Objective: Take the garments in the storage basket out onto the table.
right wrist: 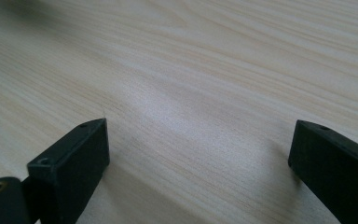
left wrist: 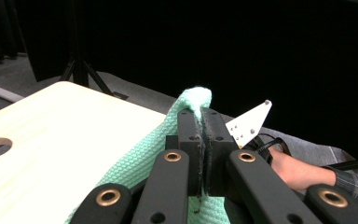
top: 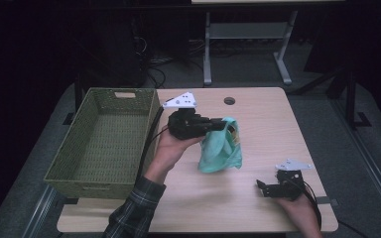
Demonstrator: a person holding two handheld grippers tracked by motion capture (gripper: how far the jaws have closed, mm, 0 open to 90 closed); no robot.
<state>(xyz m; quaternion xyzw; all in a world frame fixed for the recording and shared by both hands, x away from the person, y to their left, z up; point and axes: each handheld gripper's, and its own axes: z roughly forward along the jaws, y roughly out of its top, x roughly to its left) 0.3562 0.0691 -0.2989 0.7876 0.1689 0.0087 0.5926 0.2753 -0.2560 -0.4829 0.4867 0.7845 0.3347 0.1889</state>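
Step in hand: you appear to be lifting the mint-green knitted cloth (top: pixel 222 148) off the table (top: pixel 258 208), and the woven basket (top: pixel 64 173) at the table's left edge looks like its destination.
Left gripper (top: pixel 218 124): its jaws are pressed together on a fold at the cloth's top; in the left gripper view the fabric (left wrist: pixel 140 163) pokes up between the jaw tips.
Right gripper (top: pixel 265 188): it sits low near the table's front right corner with its jaws spread wide and nothing between them; the right gripper view looks along them at bare wood (right wrist: pixel 191 84).
Cloth position: it hangs from the left gripper near the middle of the table, just right of the basket's right wall, and its lower edge seems to be at or close to the tabletop. Something yellowish and dark shows inside the folds; you cannot tell what it is.
Grip quality: you hold only a narrow pinch near the top edge, so keep the jaws firmly closed and avoid jerking.
How to move well: raise the cloth until its hanging tail clears the basket rim, then carry it left over the open basket (top: pixel 109 134) before lowering.
Watch for: the tail dragging across the rim or snagging the weave, and whatever is wrapped inside dropping out.
Right hand: keep it where it is, well apart from the cloth.
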